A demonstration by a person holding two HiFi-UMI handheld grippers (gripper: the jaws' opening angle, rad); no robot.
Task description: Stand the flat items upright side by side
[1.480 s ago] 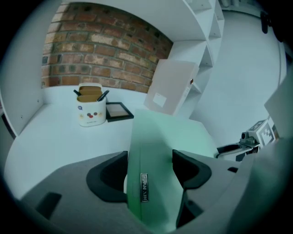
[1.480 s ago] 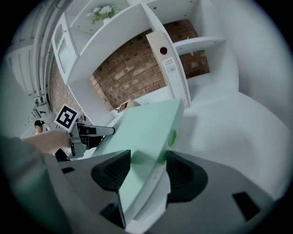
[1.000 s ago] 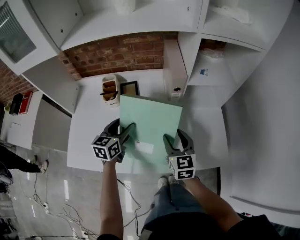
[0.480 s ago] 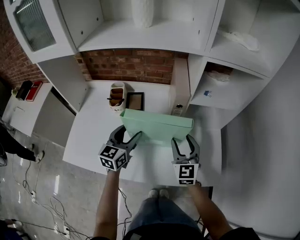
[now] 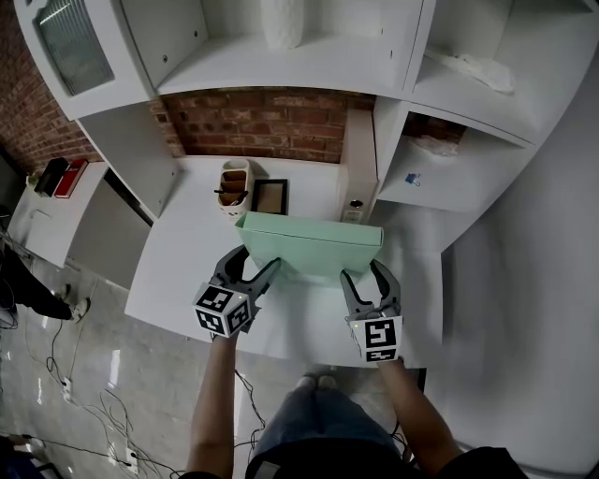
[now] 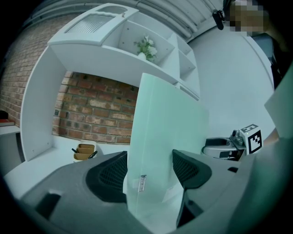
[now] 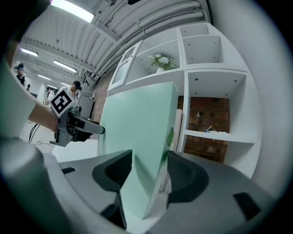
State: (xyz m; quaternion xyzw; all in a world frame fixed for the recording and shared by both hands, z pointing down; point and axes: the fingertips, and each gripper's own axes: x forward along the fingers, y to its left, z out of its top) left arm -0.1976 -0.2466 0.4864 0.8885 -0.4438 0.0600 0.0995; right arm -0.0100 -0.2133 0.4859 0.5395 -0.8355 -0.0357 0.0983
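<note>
I hold a mint-green folder (image 5: 314, 245) upright over the white counter (image 5: 187, 253).
My left gripper (image 5: 255, 263) has its jaws clamped on one end, and my right gripper (image 5: 362, 273) has its jaws clamped on the other.

In the head view, the white vase (image 5: 284, 23) on the upper shelf is cut off by the top edge, and part of the desk (image 5: 182, 267) is hidden behind the green folder (image 5: 314, 245). The contents of the wooden organiser (image 5: 233, 187) are too small to be told. In the left gripper view, the print on the folder's small label (image 6: 142, 183) cannot be read, and the folder's bottom edge is covered by the body of the left gripper (image 6: 150, 171). In the right gripper view, the distant people (image 7: 75, 89) are too small to be made out.
</note>
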